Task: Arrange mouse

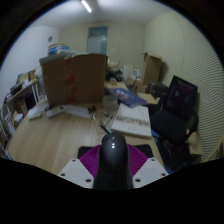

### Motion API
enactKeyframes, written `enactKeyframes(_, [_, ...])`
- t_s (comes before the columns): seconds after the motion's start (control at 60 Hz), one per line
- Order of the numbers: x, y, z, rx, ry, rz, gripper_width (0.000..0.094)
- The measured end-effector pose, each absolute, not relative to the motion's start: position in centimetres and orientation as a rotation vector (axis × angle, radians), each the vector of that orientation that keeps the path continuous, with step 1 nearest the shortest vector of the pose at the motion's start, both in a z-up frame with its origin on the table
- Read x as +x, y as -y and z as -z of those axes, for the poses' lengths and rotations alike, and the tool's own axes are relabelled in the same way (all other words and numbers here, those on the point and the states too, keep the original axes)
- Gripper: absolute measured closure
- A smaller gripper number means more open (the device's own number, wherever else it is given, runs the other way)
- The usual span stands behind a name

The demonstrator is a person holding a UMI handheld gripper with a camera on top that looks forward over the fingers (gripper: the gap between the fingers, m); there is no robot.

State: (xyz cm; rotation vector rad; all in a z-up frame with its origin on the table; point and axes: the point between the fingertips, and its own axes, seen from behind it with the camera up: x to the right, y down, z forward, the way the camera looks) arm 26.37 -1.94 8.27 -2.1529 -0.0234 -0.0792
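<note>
A black computer mouse (112,158) stands upright between the two fingers of my gripper (112,165), held well above the wooden table (50,140). The purple pads (91,158) press against its left and right sides, so the gripper is shut on the mouse. The mouse's cable (101,125) runs forward and down toward the table. The lower end of the mouse is hidden by the gripper body.
A large open cardboard box (73,80) sits on the table beyond the fingers. A white keyboard (131,121) lies to the right of it. A black office chair (176,110) stands at the right, shelves and clutter at the left.
</note>
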Motion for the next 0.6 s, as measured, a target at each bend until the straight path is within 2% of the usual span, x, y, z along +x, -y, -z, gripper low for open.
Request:
enactKeyframes(0.067, [27.0,2.4,-4.9,-2.200,0.060,0.067,0.0561])
enactKeyframes(0.2, [28.0,3.5,-0.6,-2.259,0.044,0.001,0.0549])
enactKeyframes(0.217, [27.8,3.9,-0.2,-2.275,0.034,-0.006,0.0542])
enactKeyframes(0.233, [28.0,4.1,0.5,-2.292,0.029,-0.012,0.0474])
enactKeyframes(0.25, [27.9,4.4,0.7,-2.292,0.028,-0.021,0.0544])
enactKeyframes(0.333, [28.1,4.3,0.7,-2.268,0.021,-0.030,0.0487])
enactKeyframes(0.467, [28.2,4.4,0.8,-2.323,0.024,0.014,0.0411])
enactKeyframes(0.533, [28.2,5.1,0.6,-2.360,-0.014,0.022,0.0165])
enactKeyframes(0.567, [27.9,5.5,0.1,-2.362,-0.036,0.017,0.0097])
enactKeyframes(0.6, [27.4,5.9,-0.5,-2.357,-0.058,0.010,0.0119])
